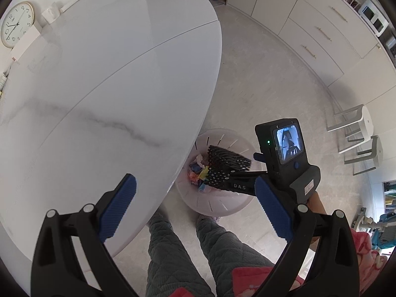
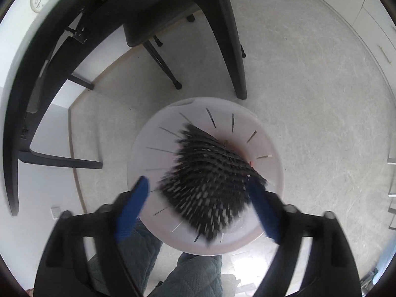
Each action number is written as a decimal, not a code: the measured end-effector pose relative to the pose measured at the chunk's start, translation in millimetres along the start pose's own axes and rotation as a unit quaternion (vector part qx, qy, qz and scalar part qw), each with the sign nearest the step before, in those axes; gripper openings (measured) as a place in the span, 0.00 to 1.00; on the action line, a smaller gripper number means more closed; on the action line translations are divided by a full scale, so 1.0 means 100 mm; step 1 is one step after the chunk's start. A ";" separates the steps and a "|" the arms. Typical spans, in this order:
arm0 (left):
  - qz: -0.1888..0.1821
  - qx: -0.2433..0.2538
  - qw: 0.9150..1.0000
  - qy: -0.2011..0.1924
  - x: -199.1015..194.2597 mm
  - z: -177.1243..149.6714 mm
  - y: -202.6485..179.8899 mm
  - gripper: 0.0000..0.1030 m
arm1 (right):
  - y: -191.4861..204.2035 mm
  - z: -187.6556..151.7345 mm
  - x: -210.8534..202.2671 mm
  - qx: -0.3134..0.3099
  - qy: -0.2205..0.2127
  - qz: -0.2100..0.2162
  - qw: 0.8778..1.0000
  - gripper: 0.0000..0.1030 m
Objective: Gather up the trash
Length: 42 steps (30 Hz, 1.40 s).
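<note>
A black perforated mesh sheet [image 2: 210, 180] hangs blurred over the mouth of a pale round bin [image 2: 269, 148] on the floor. My right gripper [image 2: 198, 205] points down at it, open, with blue pads [image 2: 133, 205] wide apart and the sheet loose between them. In the left wrist view the same sheet [image 1: 227, 160] sits over the bin [image 1: 217, 210], above crumpled coloured trash [image 1: 198, 170]. The right tool's housing with its small screen [image 1: 287, 146] is beside it. My left gripper [image 1: 195, 182] is open and empty, above the table's edge and the bin.
A white marble table [image 1: 99, 86] overhangs the bin at the left. Its dark legs [image 2: 230, 49] and a dark chair [image 2: 153, 24] stand behind the bin. The person's quilted trouser legs [image 1: 173, 247] are just in front. Two white stools [image 1: 358, 123] and cabinets [image 1: 321, 24] line the right.
</note>
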State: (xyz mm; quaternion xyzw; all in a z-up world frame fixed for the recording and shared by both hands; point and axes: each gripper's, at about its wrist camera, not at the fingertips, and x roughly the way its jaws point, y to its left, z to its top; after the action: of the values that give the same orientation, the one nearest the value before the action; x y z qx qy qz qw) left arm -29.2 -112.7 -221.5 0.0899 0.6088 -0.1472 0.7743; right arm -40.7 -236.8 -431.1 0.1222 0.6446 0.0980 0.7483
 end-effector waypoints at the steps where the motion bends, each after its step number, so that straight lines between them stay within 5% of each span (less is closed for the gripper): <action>1: 0.001 0.002 1.000 0.001 0.01 0.00 0.00 0.90 | -0.01 -0.02 -0.01 0.005 -0.002 0.003 1.000 0.85; 4: -0.002 0.001 1.000 0.005 0.05 0.00 -0.02 0.90 | -0.07 0.00 -0.14 0.019 -0.013 0.005 1.000 0.90; 8: -0.006 0.000 1.000 0.003 0.05 0.03 -0.08 0.90 | -0.15 -0.06 -0.56 0.025 -0.041 -0.047 0.998 0.90; 16: -0.005 0.008 1.000 -0.025 -0.19 0.11 -0.28 0.90 | -0.04 -0.27 -1.96 0.021 -0.127 -0.117 0.985 0.98; 24: 0.000 0.011 0.997 -0.082 -0.79 0.19 -0.32 0.90 | 0.16 -0.25 -2.99 0.006 -0.196 -0.113 0.974 0.98; 42: 0.011 -0.001 0.994 -0.107 -1.12 0.28 0.27 0.90 | 0.74 0.06 -2.96 0.003 -0.201 -0.095 0.975 0.98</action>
State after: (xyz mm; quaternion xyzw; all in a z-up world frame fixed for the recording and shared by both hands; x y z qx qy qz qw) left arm -18.8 -82.6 -107.6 0.0795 0.5214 -0.1474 0.8367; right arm -78.5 -256.8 -128.7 0.0799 0.4898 -0.0016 0.8682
